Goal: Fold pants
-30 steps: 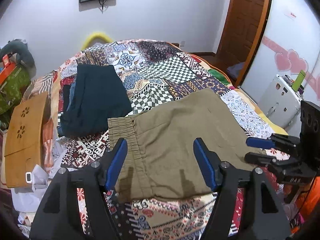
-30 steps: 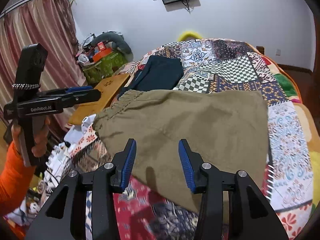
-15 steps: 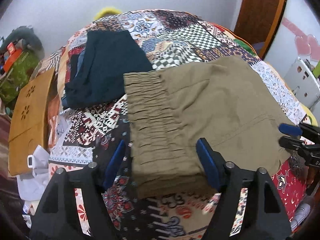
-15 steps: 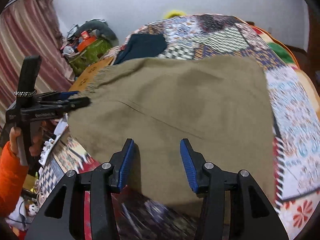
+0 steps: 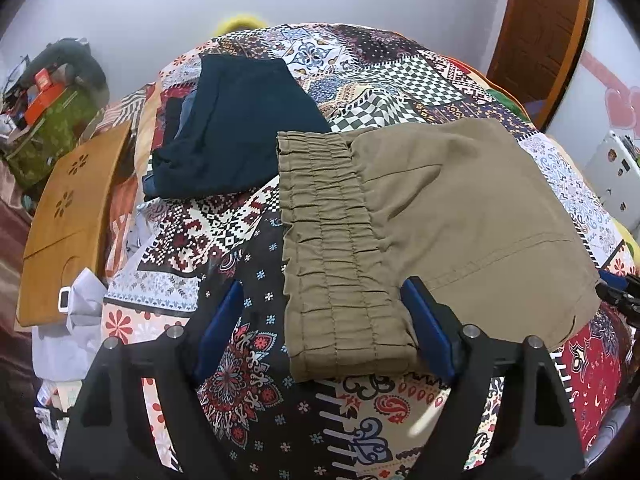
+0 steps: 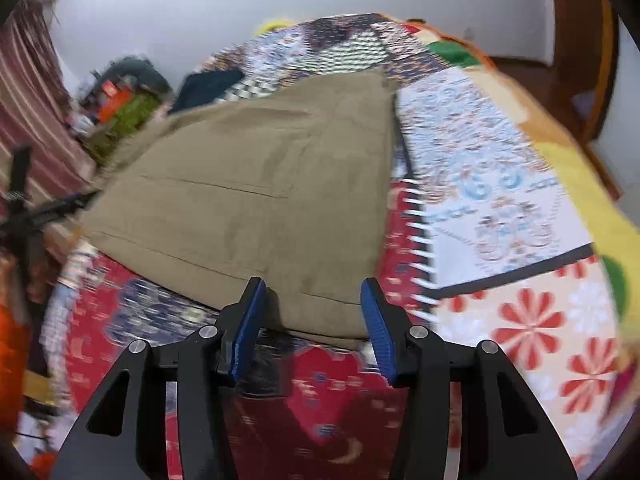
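Observation:
Khaki pants (image 5: 440,216), folded, lie flat on the patchwork bedspread (image 5: 224,240), elastic waistband (image 5: 332,248) on the left. My left gripper (image 5: 324,332) is open, its blue pads straddling the near waistband corner, just above it. In the right wrist view, blurred by motion, the same pants (image 6: 256,184) fill the middle. My right gripper (image 6: 312,320) is open over their near hem corner and holds nothing. The right gripper's tips (image 5: 616,292) show at the left view's right edge.
A stack of dark navy folded clothes (image 5: 236,136) lies beyond the waistband. A wooden lap tray (image 5: 64,220) leans at the bed's left side, with clutter and a green bag (image 5: 48,132) behind. A brown door (image 5: 540,32) stands at the far right.
Both grippers have dropped closer to the pants and the bed. The left one now straddles the waistband corner; the right has swung toward the hem corner.

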`<state>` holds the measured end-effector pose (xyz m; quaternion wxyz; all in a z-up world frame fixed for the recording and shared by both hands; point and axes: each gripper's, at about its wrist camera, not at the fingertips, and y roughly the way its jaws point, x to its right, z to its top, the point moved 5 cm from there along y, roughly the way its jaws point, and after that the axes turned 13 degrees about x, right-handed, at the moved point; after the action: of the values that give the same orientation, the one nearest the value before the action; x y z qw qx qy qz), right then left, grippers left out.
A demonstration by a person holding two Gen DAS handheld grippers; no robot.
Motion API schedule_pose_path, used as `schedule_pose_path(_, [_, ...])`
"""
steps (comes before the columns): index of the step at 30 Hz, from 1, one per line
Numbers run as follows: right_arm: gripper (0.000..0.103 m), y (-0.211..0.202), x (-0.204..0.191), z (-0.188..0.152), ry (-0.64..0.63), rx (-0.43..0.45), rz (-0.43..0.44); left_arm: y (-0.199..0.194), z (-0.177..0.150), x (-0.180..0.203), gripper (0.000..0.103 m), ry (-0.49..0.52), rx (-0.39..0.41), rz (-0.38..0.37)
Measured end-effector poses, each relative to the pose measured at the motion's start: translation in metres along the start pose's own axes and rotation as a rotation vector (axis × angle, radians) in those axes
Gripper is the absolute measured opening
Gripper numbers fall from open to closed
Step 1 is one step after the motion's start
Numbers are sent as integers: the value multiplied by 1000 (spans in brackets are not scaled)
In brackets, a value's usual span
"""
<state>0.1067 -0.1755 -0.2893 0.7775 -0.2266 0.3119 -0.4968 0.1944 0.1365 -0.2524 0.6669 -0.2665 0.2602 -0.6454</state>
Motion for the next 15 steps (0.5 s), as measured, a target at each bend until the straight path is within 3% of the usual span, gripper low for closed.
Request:
schedule_pose_path(9, [46, -16, 16, 6, 25, -7, -13, -16, 8, -3, 83, -17, -9, -4])
schedule_pose_path(15, [47, -21, 15, 42, 22, 66, -8, -26, 34, -10, 84, -38, 37, 14])
